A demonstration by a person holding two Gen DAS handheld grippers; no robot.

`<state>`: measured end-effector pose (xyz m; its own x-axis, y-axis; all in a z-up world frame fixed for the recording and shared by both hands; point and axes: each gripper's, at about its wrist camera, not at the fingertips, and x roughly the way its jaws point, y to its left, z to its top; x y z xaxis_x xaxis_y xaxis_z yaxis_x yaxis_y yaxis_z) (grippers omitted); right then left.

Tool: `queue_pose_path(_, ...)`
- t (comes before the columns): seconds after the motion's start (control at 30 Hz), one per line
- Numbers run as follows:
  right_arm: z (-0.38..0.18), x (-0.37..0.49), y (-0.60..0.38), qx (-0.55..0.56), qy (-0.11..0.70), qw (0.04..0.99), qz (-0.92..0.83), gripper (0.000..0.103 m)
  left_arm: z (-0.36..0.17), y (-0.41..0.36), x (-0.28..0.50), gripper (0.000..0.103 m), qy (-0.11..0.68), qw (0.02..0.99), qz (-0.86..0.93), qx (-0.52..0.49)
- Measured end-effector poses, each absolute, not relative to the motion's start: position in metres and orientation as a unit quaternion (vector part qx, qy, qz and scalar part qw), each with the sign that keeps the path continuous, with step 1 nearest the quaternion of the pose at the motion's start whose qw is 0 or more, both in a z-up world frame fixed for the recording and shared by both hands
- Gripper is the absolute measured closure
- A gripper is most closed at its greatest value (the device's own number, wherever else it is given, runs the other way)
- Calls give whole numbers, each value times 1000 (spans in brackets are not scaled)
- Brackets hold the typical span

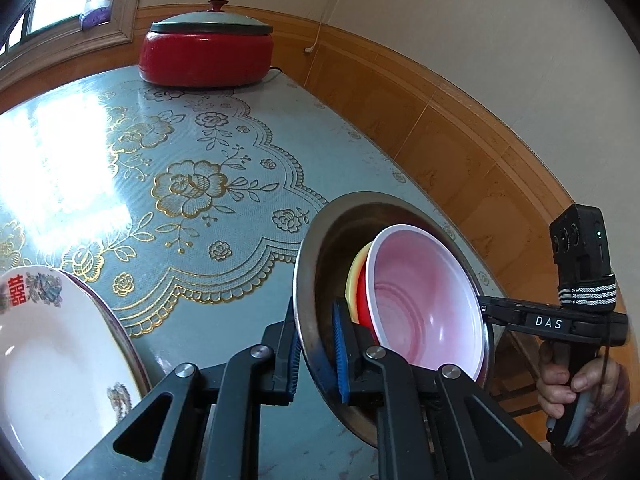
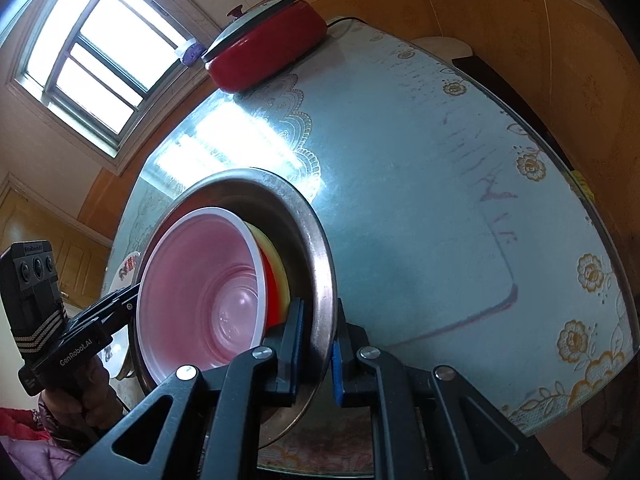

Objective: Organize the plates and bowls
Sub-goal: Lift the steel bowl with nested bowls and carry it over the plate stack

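A steel basin [image 1: 310,248] holds a nested stack: a pink bowl [image 1: 424,304] on top, with a red bowl [image 1: 363,300] and a yellow bowl [image 1: 354,276] under it. My left gripper [image 1: 316,320] is shut on the basin's near rim, one pad inside and one outside. On the opposite rim, my right gripper [image 1: 486,310] pinches the basin; a hand holds its handle. In the right wrist view, my right gripper [image 2: 320,320] clamps the steel basin [image 2: 316,240] beside the pink bowl [image 2: 200,296], and my left gripper [image 2: 132,300] is at the far rim.
A white plate [image 1: 48,360] with red characters lies at the lower left on the blue floral table [image 1: 240,128]. A red lidded electric pot [image 1: 206,56] stands at the table's far end near the wall. The table's rounded edge [image 2: 580,200] runs along the right.
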<state>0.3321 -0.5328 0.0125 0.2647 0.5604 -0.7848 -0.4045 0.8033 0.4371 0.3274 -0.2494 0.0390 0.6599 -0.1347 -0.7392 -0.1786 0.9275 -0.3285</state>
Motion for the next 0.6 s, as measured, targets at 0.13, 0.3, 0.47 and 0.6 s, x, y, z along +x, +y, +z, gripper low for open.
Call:
queue_pose_path(0.13,18,322,-526,92,518,800,289,92,44,-244,326,90,416,892,1,-177)
queue_pose_path(0.3,29,303,-516,106,508,807,282,93,54,-234,315,91,415,892,-19,-180)
queue_pose_path(0.47,42,283,-497,115,497,811,287,93,70,-216,296,91,401,898,-26,-181)
queue_pose_path(0.6,44,268,-471,116,490,811,298,93,79,-191,274,92,393,901,-20,-183)
